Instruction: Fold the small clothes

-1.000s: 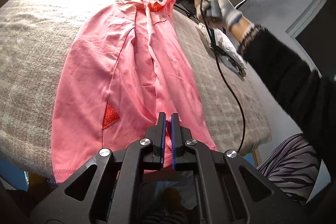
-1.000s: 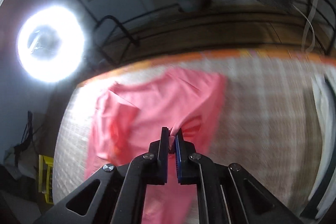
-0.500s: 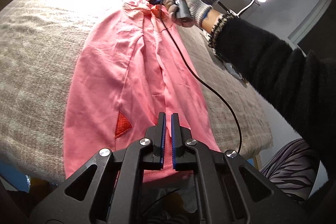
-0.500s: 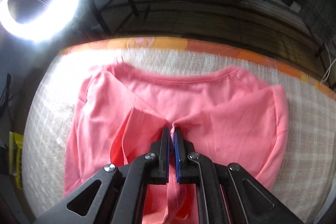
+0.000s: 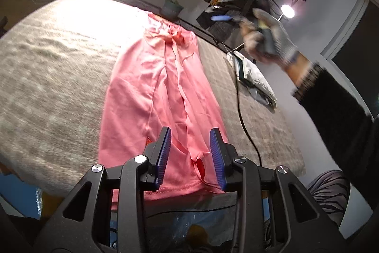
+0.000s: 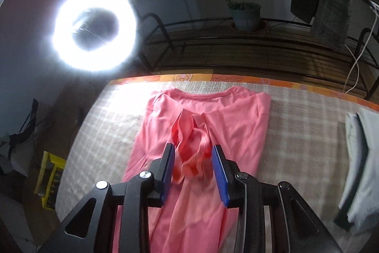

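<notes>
A pink shirt [image 5: 163, 91] lay flat on the bed [image 5: 52, 68], beneath both hand-held grippers [image 5: 190, 153] [image 6: 193, 170], whose jaws had just opened, releasing it.

Right wrist view: tool [image 6: 193, 164] jaws have just been opening and now stand apart, blue pads on either side of a bunched sleeve end of the pink shirt [image 6: 232, 120], pads not pressing on it. Shirt lies lengthwise on the checked blanket [image 6: 303, 125], neckline at the far edge, both sides folded inward toward the middle. Folded pale cloth [image 6: 360, 158] sits well apart at the right edge. Behind: lit ring light [image 6: 94, 27], potted plant [image 6: 245, 14] on a dark slatted rack [image 6: 236, 56].
</notes>
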The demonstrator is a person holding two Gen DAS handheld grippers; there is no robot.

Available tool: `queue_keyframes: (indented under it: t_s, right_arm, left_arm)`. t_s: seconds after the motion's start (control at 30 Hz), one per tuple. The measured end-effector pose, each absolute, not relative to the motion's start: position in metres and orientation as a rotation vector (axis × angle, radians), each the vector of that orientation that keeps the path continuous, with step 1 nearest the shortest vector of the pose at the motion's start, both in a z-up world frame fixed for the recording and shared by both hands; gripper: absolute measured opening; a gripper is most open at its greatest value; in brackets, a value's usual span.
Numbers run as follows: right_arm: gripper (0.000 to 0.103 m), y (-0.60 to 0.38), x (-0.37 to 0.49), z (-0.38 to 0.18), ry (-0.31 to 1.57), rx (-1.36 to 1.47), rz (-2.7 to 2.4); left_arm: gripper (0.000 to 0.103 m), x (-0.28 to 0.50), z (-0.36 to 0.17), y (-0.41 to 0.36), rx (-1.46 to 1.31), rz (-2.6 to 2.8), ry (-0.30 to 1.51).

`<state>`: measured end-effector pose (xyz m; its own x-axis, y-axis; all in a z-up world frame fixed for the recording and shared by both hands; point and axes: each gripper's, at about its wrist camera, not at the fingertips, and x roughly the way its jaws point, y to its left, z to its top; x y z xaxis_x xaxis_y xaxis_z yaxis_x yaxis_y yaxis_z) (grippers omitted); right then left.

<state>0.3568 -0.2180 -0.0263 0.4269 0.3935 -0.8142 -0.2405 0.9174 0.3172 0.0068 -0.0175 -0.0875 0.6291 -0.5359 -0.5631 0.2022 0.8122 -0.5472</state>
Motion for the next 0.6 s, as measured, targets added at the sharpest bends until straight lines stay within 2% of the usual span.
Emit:
queue_keyframes:
  t_s: [0.07,0.1,0.13,0.3,0.6]
  right_arm:
    - [0.039,-0.227,0.329,-0.008,1.037,0.165,0.406]
    - [0.046,-0.228,0.318,0.0,1.027,0.171,0.412]
    - [0.047,-0.232,0.304,0.009,1.015,0.18,0.424]
    - [0.047,-0.247,0.233,0.039,0.971,0.174,0.459]
    - [0.047,-0.262,0.125,0.022,0.994,0.17,0.457]
  left_arm:
    - [0.036,0.002,-0.082,-0.013,-0.456,-0.443,0.776]
    - [0.036,-0.001,-0.079,-0.011,-0.444,-0.444,0.773]
    - [0.036,-0.005,-0.076,-0.009,-0.428,-0.443,0.77]
    - [0.039,-0.012,-0.065,0.001,-0.358,-0.43,0.764]
    - [0.045,0.004,-0.054,0.045,-0.327,-0.355,0.794]
